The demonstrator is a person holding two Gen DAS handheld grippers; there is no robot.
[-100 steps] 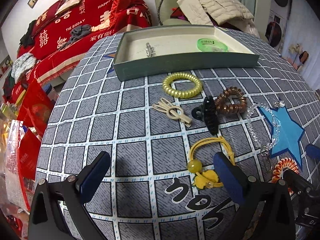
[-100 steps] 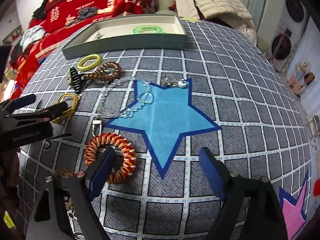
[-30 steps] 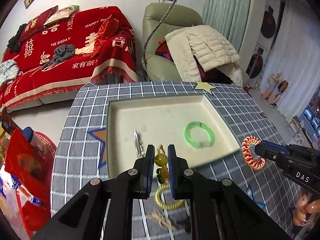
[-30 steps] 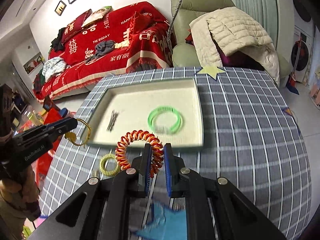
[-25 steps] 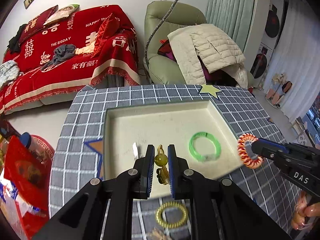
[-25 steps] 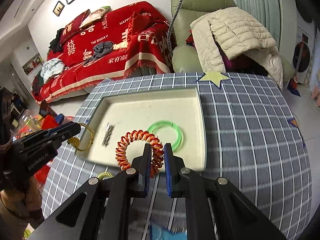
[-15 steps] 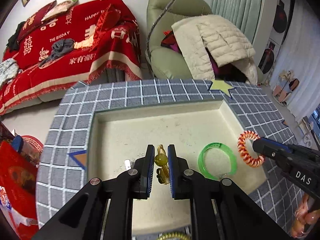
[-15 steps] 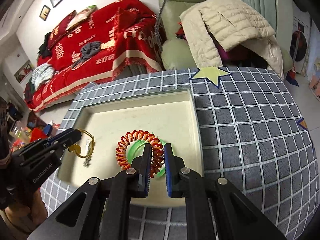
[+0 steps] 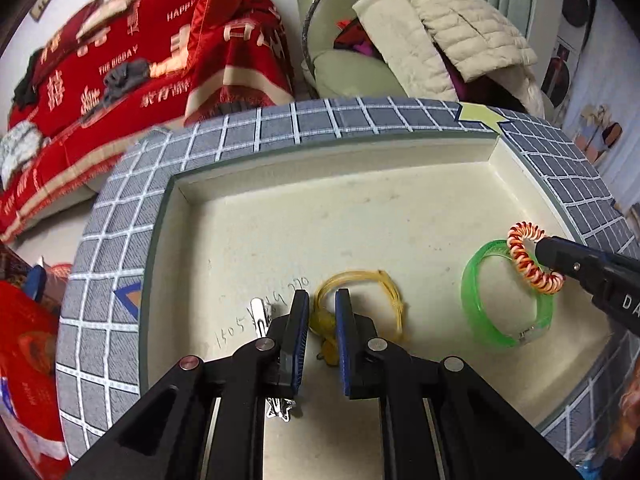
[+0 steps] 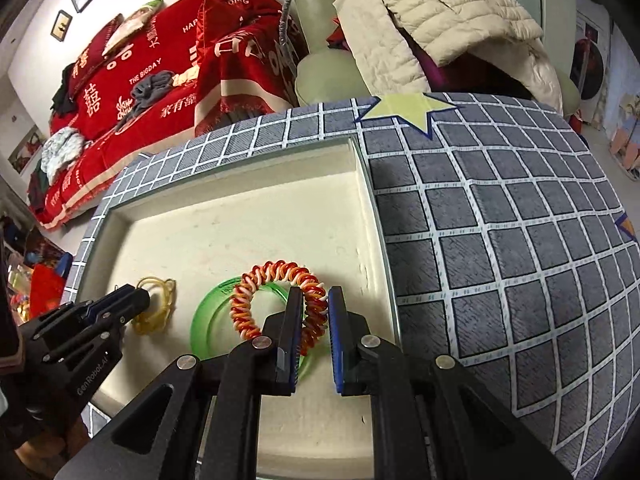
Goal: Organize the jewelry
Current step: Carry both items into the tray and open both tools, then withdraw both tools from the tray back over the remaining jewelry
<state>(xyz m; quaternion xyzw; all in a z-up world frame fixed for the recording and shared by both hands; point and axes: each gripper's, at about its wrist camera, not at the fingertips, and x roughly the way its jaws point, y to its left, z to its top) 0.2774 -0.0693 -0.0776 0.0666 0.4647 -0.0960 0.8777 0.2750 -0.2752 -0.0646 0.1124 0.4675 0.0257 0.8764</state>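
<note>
A shallow cream tray (image 9: pixel 360 148) (image 10: pixel 360 184) sits on the grey checked tablecloth. My left gripper (image 9: pixel 322 308) (image 10: pixel 138 300) is shut on a yellow hair tie (image 9: pixel 360 284) (image 10: pixel 156 304), whose loop rests low on the tray floor. A red and white spiral hair tie (image 10: pixel 256 296) (image 9: pixel 528 260) is clamped in my right gripper (image 10: pixel 314 300) (image 9: pixel 540 250), hanging just above a green bangle (image 9: pixel 476 300) (image 10: pixel 208 320) that lies in the tray. A silver hair clip (image 9: pixel 260 314) lies in the tray beside my left fingers.
A red-covered sofa (image 9: pixel 140 60) and a green armchair with a beige padded jacket (image 10: pixel 440 24) stand beyond the table. The tablecloth (image 10: pixel 500 240) stretches right of the tray. Red bags (image 9: pixel 24 340) stand on the floor at left. A person's hand (image 9: pixel 628 412) shows at the right edge.
Both grippers have come forward and down over the tray with their hair ties. The yellow tie's loop now lies on the tray floor; the spiral tie hangs over the green bangle.
</note>
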